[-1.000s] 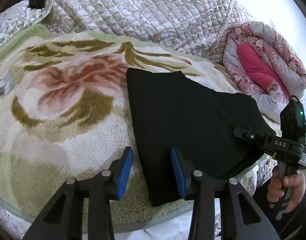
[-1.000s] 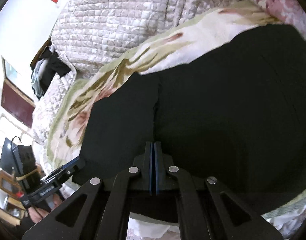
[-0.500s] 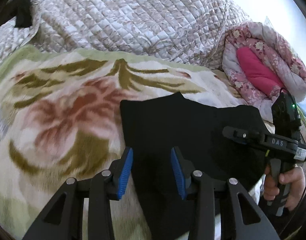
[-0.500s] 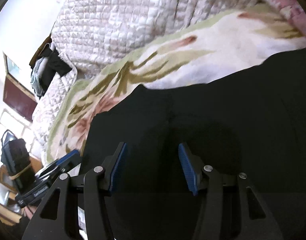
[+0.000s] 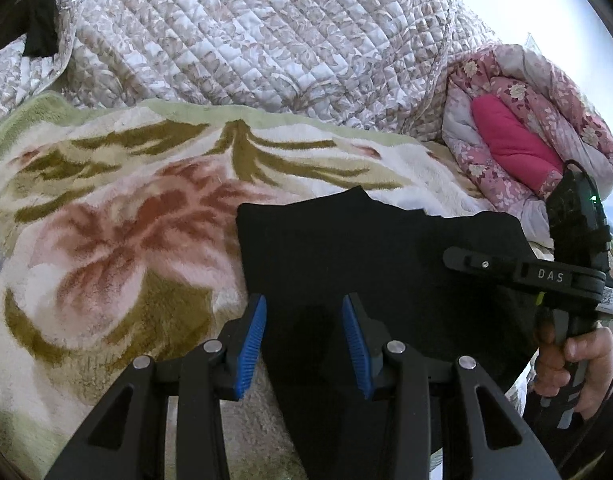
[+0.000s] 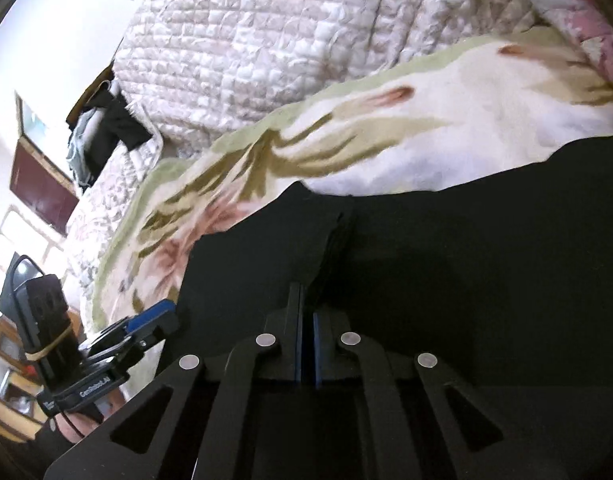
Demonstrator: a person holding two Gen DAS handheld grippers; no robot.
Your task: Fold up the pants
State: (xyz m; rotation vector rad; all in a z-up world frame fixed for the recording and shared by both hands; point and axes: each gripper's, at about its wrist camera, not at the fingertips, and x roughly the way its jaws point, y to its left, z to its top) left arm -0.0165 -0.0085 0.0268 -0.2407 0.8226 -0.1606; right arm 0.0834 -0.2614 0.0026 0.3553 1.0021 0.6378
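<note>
Left gripper (image 5: 302, 336) stands with its jaws wide apart, the blue pads (image 5: 250, 338) straddling the near left portion of the black pants (image 5: 366, 256) without pinching the fabric. Right gripper (image 6: 305, 344) has its jaws drawn nearly together; a raised ridge of the black cloth runs from just beyond the fingertips away across the garment, so the jaws appear to clamp a fold of the pants (the dark cloth against dark fingers makes the contact itself hard to confirm). The pants lie partly folded on a plush floral blanket (image 5: 118, 240), patterned in cream, olive and pink, with one pointed corner of the fabric projecting toward the far edge. Beyond the blanket sits a quilted bedspread (image 5: 246, 40) in pale beige and white. A rolled pink floral comforter (image 5: 522, 132) rests at the far right. In the left wrist view, the right hand (image 5: 586, 364) grips the handle of its tool beside the right edge of the pants.
</note>
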